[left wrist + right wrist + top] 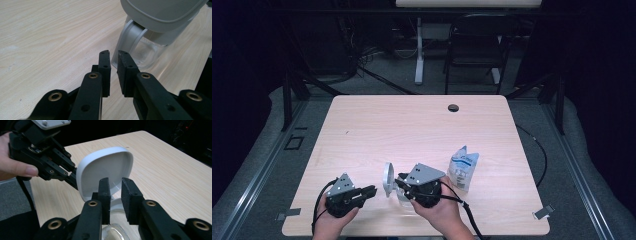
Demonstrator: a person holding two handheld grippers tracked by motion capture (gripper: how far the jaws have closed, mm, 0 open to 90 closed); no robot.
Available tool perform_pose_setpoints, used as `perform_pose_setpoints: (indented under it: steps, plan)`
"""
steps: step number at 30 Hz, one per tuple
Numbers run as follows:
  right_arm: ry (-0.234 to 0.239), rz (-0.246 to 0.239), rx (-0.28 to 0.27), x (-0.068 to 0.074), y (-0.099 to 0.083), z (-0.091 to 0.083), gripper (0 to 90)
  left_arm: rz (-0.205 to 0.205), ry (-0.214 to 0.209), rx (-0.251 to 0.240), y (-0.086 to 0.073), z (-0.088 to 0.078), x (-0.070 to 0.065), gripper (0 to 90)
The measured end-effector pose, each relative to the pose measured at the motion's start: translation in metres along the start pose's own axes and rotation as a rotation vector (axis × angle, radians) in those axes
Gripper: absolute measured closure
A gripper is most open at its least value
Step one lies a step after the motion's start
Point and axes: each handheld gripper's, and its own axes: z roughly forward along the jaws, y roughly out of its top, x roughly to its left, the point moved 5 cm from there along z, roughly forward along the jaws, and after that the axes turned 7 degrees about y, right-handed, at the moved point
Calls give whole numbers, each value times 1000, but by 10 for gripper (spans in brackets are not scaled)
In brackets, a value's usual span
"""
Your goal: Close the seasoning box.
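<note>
both grippers at the clear container (404, 192), near table (422, 125) front edge.
container's white hinged lid (388, 179) stands open. left gripper (371, 191) just left of it, jaws a narrow gap apart, empty. right gripper (401, 181) over it, jaws slightly parted, empty. plastic pouch (463, 169) right of container.

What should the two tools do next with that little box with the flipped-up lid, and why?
Probably the left tool should ease off the white lid. The lid already stands upright, open over the clear box, and the right tool seems to steady the box's rim. A small packet lies beside it, perhaps the next thing to fetch, though that is only a guess.
</note>
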Motion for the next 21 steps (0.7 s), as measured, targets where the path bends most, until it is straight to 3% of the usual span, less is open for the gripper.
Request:
perform_pose_setpoints:
  steps: [13,21]
  plan:
    - [-53,17,5,-6,-7,-8,618,-15,4,0,-1,-1,4,798]
    - [-77,25,9,-6,-11,-12,585,-20,9,5,-2,-1,4,793]
